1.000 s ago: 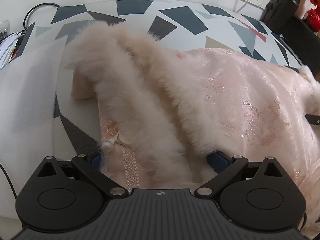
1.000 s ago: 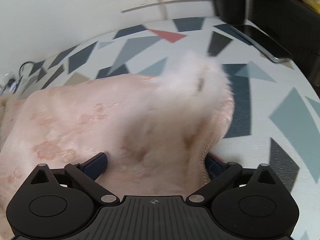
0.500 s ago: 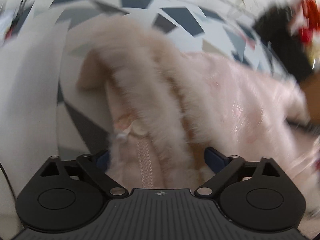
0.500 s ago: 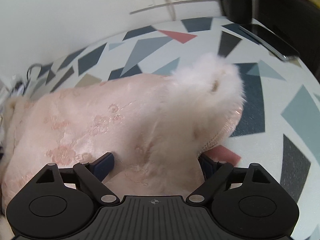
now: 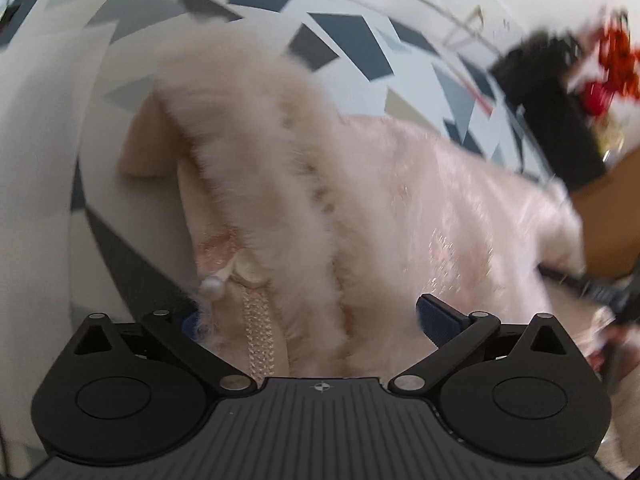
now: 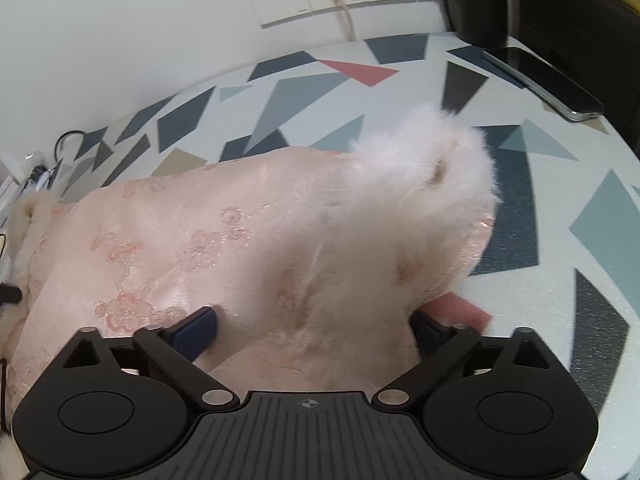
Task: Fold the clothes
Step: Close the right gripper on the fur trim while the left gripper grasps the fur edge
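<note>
The pink brocade jacket (image 6: 192, 236) with its fluffy fur trim (image 5: 272, 184) lies spread across the table (image 6: 560, 208) with the geometric-patterned top, bunched up between the two tools. The left gripper (image 5: 308, 316) has its jaws opening, standing wide with the fur-edged front and a pearl button (image 5: 211, 288) between them; the picture is blurred there, so whether a pad brushes the cloth is hard to say, but nothing looks pinched. The right gripper (image 6: 316, 330) also has its jaws opening, wide apart astride a fur-trimmed corner, with the cloth lying loose between its fingers (image 6: 196, 330). The chief risk is that a jaw closes on fur alone: the long pile would slip out, and the fold would sag or come undone. The satin face looks slick, so a stacked layer may slide off as it is carried over. The pearl button and its braided loop could snag on a finger. A phone (image 6: 548, 80) lies near the far edge, and a swung hem might push it.
</note>
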`<state>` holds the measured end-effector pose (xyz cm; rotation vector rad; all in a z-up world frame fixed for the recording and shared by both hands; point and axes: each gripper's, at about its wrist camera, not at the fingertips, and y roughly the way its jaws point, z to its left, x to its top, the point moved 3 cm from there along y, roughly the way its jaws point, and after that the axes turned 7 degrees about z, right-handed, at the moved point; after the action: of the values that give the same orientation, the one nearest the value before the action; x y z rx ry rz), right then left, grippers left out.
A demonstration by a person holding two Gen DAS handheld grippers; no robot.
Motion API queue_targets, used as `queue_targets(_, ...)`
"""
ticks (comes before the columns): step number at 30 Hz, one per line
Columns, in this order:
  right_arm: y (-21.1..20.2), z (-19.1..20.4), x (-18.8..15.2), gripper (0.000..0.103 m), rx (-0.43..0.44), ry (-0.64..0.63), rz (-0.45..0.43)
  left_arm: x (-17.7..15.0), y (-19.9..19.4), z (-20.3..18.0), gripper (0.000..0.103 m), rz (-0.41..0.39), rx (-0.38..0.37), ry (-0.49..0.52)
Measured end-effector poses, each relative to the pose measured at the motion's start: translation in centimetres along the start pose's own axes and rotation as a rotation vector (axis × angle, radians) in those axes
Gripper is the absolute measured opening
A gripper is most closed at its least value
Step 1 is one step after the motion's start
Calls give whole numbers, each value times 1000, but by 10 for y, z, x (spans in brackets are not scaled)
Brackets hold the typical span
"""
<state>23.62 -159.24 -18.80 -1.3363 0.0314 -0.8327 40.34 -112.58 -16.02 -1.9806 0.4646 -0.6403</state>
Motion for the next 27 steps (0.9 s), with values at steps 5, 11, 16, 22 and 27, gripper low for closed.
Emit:
queue_targets(5, -8, -25, -1, 90, -40, 92, -19, 3, 13, -22, 102, -13, 157, 48)
queue_targets(11, 0, -14, -4, 96, -75, 41, -35, 2, 25, -44, 101, -10, 229, 165)
queue_targets(16, 3, 18, -4, 53, -14, -18, -29, -3, 22, -63, 61, 18, 67, 247)
queue_targets(22, 5, 54, -10, 32, 130, -30, 18, -14, 18, -69, 41, 13, -125, 228)
queue_targets(27, 6, 105, -22, 29, 242, -79, 62, -35, 5, -83, 41, -16, -235, 280)
